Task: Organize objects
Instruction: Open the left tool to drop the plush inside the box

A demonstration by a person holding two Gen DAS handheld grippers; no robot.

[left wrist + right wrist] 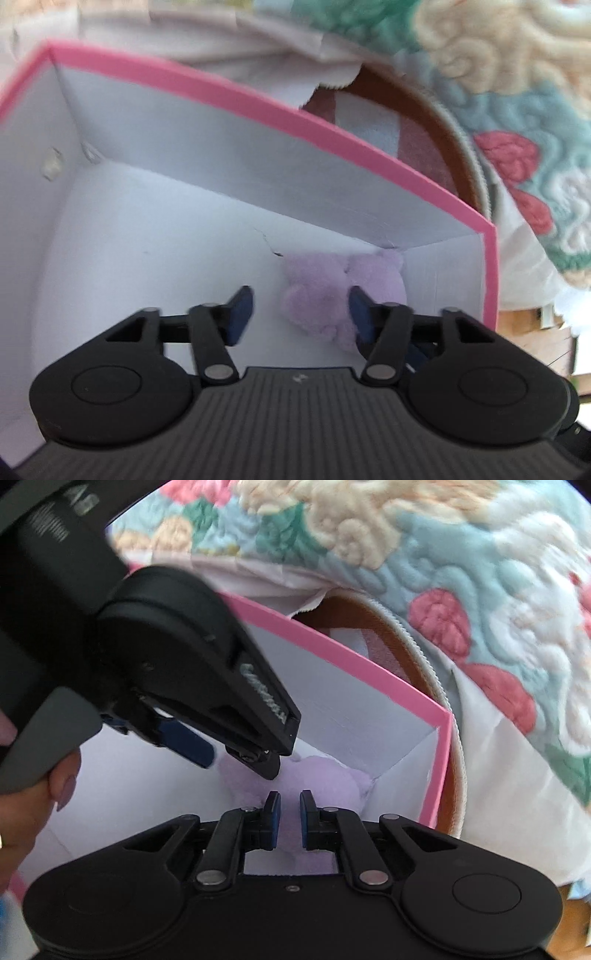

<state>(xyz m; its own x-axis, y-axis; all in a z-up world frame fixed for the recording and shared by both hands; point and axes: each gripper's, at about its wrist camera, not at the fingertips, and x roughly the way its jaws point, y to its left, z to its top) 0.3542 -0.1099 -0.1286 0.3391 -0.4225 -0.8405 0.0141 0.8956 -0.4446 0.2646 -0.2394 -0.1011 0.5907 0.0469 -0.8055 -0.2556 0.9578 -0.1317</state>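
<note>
Left wrist view shows the pink-rimmed box [258, 107] filling most of what I see, white inside, with the lilac plush toy [325, 295] lying on its floor in the far right corner. Behind the box lie a quilted floral cover [517, 122] and a brown round-edged thing [424, 122] I cannot identify.

My left gripper [301, 314] hangs inside the box with its jaws apart; the plush sits between and just beyond the blue pads, and I judge nothing is pinched. My right gripper [290, 821] has its jaws drawn nearly together right over the same plush, with only a narrow gap showing lilac. Whether a tuft of fur is caught between those pads I cannot tell.

Biggest risk, as I judge it: both my tools crowd one corner, so the left one, crossing above my right, could knock it or the box wall and tip or shove the light cardboard. Next: if fur is snagged, lifting my right hand would drag the toy back out. Smallest: a pad could scuff the crack [271, 245] in the floor.

Hidden: the box's near wall, the plush's underside and face, and most of the hand [33, 797] at the left edge. Motion blur softens the quilt.
</note>
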